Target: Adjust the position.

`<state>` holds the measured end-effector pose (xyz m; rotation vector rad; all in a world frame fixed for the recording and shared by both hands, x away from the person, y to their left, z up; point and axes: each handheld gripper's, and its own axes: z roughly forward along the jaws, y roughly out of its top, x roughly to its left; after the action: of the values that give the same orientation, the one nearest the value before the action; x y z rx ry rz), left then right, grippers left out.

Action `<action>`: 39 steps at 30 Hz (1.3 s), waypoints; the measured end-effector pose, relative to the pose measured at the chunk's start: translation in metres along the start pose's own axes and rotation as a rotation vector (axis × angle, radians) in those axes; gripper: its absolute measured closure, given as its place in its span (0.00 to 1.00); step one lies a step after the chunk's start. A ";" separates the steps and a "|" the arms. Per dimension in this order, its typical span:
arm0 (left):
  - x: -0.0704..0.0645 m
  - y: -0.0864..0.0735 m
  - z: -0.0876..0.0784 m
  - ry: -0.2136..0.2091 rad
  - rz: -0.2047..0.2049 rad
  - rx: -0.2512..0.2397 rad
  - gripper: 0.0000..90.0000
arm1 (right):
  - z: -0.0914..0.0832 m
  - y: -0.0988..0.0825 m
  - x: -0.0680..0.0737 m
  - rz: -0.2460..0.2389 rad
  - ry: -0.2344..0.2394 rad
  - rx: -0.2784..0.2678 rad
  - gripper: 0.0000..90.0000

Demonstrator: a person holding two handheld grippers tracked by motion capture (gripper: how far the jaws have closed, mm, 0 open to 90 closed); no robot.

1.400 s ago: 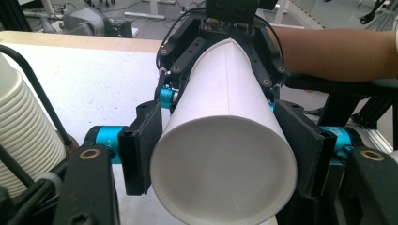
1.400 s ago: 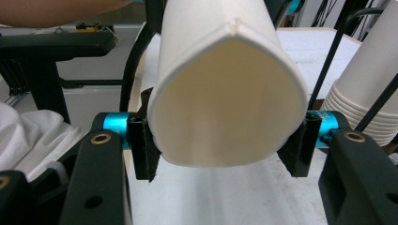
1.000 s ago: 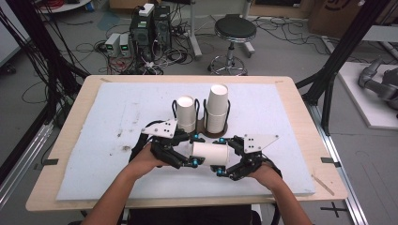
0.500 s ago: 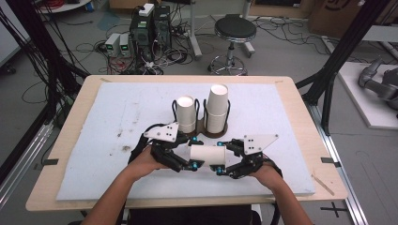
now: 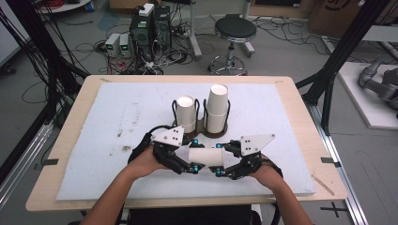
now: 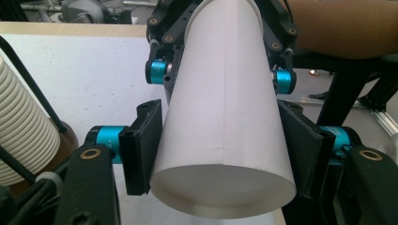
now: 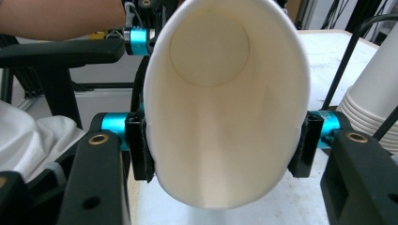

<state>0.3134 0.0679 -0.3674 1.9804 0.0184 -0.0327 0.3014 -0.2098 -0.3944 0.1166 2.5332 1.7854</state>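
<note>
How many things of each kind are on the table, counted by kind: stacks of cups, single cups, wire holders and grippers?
Stacks of paper cups: 2, the shorter stack and the taller stack
Single paper cup, held lying on its side: 1
Wire holder around the stacks: 1
Grippers: 2, left gripper and right gripper
Total: 6

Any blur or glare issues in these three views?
High view: soft, low detail, even light. Left gripper view: paper cup sharp, seam visible, background soft. Right gripper view: cup's inside bright but not blown out; nearest rim slightly soft.
</note>
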 end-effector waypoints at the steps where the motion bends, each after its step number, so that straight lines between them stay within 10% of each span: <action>1: 0.000 0.000 0.000 -0.003 -0.003 -0.007 0.41 | 0.000 0.000 0.000 0.003 0.003 -0.006 0.45; 15: 0.003 -0.011 -0.004 -0.041 -0.071 -0.203 0.40 | -0.006 0.003 0.000 0.035 -0.021 -0.105 0.32; 22: 0.003 -0.016 -0.002 -0.049 -0.082 -0.223 0.40 | -0.010 0.004 0.000 0.037 -0.012 -0.152 0.33; 30: 0.001 -0.019 0.001 -0.040 -0.081 -0.192 0.41 | -0.010 0.004 -0.001 0.027 0.004 -0.130 0.39; 39: -0.007 -0.004 0.001 0.090 -0.002 -0.055 0.28 | -0.007 0.002 -0.002 0.035 -0.028 -0.066 0.40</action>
<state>0.3062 0.0688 -0.3712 1.9258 0.0788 0.0559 0.3029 -0.2158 -0.3899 0.1844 2.4649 1.8641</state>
